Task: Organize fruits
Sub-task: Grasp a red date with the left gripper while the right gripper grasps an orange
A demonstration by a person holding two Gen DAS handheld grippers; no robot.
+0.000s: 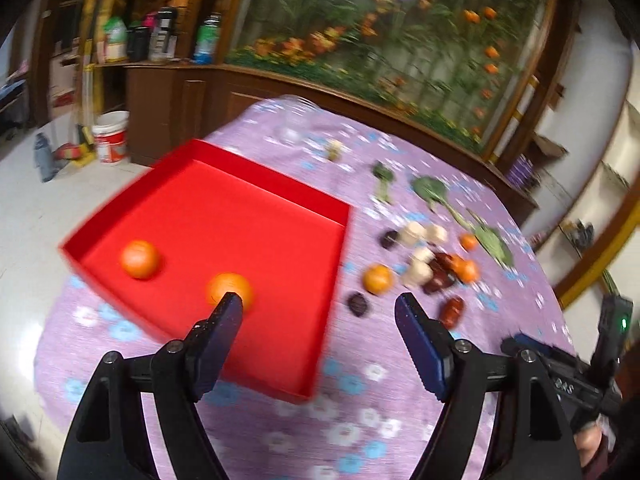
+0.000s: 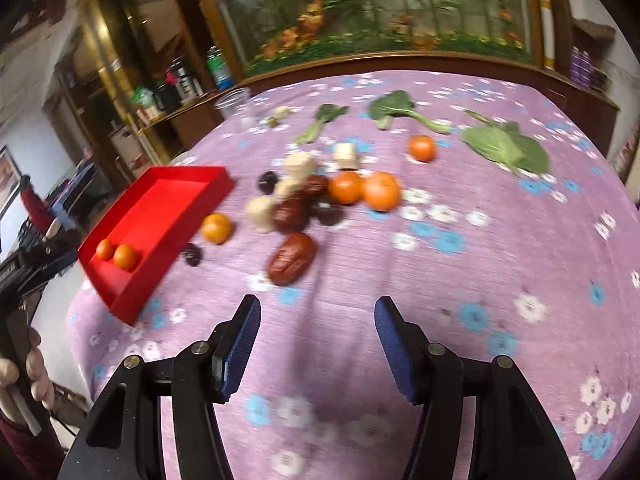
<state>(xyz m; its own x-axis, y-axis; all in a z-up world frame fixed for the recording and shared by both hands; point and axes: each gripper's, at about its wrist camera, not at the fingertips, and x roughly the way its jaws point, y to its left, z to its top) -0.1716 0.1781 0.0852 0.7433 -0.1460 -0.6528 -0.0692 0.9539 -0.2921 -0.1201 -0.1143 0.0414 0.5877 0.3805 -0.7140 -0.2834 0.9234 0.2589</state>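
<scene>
A red tray (image 1: 256,184) sits at the table's left edge and holds two oranges (image 1: 140,259) (image 1: 230,288); it also shows in the right wrist view (image 2: 160,216). My left gripper (image 1: 318,306) is open and empty above the tray's right rim. Loose oranges (image 1: 378,279) (image 2: 382,191), red dates (image 2: 291,258), dark prunes (image 2: 191,254) and pale chunks (image 2: 260,210) lie in a heap right of the tray. My right gripper (image 2: 318,312) is open and empty above bare cloth, in front of the heap.
The table has a purple flowered cloth (image 2: 480,264). Green leafy vegetables (image 2: 506,148) lie at the back, with a clear cup (image 2: 234,102) at the back left. A wooden cabinet and flower picture stand behind. A white bucket (image 1: 112,136) is on the floor.
</scene>
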